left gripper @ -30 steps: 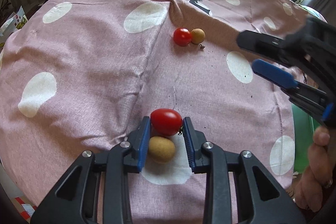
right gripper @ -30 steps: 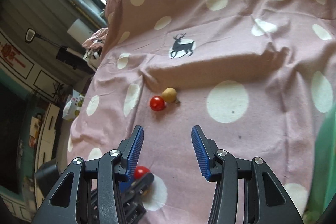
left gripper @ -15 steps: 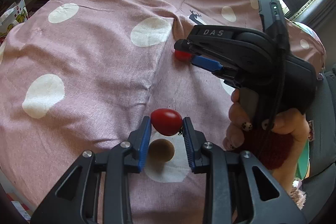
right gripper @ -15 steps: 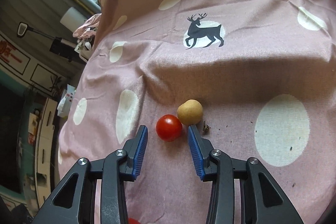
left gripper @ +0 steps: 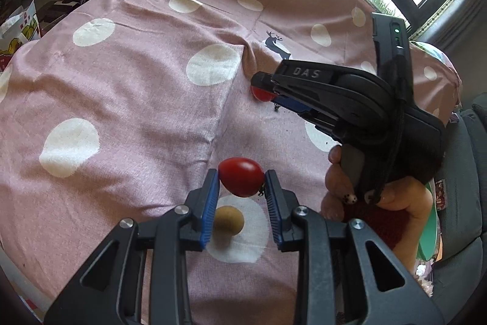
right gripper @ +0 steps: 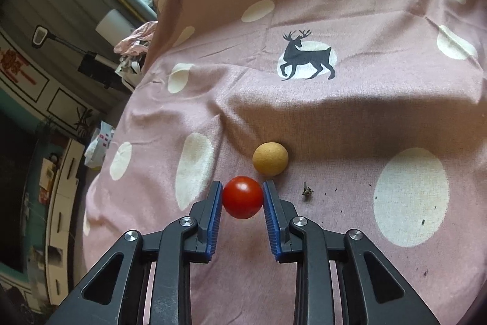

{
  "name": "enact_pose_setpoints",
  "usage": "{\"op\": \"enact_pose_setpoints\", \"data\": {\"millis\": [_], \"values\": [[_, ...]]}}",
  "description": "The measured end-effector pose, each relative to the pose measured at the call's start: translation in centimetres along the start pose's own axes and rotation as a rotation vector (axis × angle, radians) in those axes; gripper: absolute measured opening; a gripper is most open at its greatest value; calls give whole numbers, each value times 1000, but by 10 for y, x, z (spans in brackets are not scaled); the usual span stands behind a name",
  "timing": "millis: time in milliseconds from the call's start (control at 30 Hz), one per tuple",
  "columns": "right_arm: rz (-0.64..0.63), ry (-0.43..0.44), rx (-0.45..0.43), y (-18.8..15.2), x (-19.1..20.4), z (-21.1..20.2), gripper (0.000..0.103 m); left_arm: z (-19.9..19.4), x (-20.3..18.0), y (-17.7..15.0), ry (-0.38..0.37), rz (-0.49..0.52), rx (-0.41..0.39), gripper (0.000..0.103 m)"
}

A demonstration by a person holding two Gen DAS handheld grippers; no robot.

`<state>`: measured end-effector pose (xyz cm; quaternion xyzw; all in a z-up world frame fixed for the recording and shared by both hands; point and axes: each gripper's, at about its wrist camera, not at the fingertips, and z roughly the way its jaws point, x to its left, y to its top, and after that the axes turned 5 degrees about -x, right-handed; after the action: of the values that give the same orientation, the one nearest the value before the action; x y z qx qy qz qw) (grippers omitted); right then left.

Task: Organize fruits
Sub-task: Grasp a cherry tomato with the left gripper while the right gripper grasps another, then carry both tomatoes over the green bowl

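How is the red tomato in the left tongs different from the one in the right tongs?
The left tongs grip an oval tomato above the cloth; the right tongs grip a round tomato low near the cloth. Both are red, glossy, each near a tan fruit.

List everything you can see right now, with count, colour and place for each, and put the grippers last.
Red cherry tomatoes: 2; one clamped in the left gripper above the cloth, one between the right gripper's pads on the cloth.
Tan round fruits: 2; one on a white dot under the left gripper, one just beyond the right gripper's tomato.
Small dark stem scrap: 1; on the cloth right of the right gripper.
Pink cloth with white dots and a black deer print: 1; covers the whole surface.
Left gripper: black, blue pads, shut on a tomato.
Right gripper: black, blue pads, closed on the other tomato.
Person's right hand: painted nails, holding the right gripper.
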<state>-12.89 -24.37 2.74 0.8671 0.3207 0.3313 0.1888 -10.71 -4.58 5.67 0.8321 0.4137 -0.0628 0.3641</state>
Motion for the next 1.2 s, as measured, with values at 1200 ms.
{"op": "enact_pose_setpoints", "data": {"millis": [1200], "values": [[151, -274, -452, -72, -74, -233, 29, -36, -126, -14, -290, 225, -122, 30]]}}
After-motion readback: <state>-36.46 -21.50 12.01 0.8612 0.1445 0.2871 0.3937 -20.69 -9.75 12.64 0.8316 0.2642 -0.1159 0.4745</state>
